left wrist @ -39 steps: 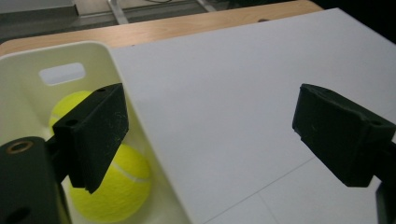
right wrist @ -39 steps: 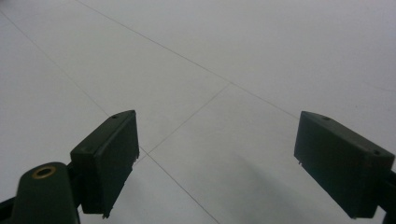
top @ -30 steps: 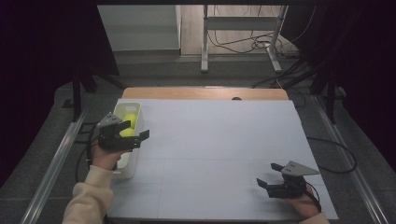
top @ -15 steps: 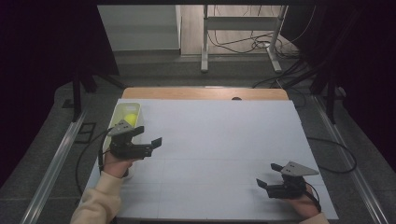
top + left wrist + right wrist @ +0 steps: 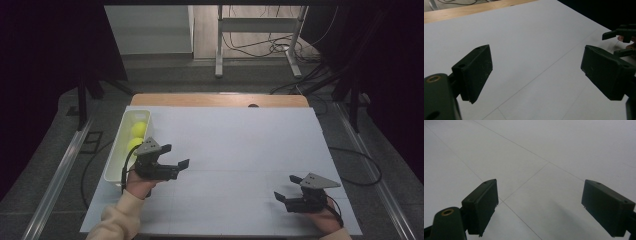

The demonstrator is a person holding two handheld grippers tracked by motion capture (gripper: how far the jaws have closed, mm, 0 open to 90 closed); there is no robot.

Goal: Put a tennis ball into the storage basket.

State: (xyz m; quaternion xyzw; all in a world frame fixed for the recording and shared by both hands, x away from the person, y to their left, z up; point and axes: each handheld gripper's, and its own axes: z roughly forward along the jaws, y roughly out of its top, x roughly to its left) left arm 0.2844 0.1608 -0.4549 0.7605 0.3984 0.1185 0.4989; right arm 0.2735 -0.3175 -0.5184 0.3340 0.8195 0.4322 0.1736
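Left gripper (image 5: 177, 161) empty, beside the bin (image 5: 118, 150), left of centre.
Both balls (image 5: 138, 130) lie in the bin; jaws of both grippers are spread wide. Right gripper (image 5: 285, 196) rests lower right; probably nothing more to fetch.

Your left gripper (image 5: 175, 164): black body, grey three-cornered plate on top, black cable looping off its rear. Jaws are flat black rectangular blocks, faces scuffed with pale specks, small holes along the top edges, brass-ringed screw hole on the near mount. Right gripper (image 5: 286, 190): same build, grey plate, black cable at your wrist, same brass-ringed hole beside its jaw. Your left sleeve (image 5: 119, 219) is cream-coloured, with a ribbed cuff at the wrist.
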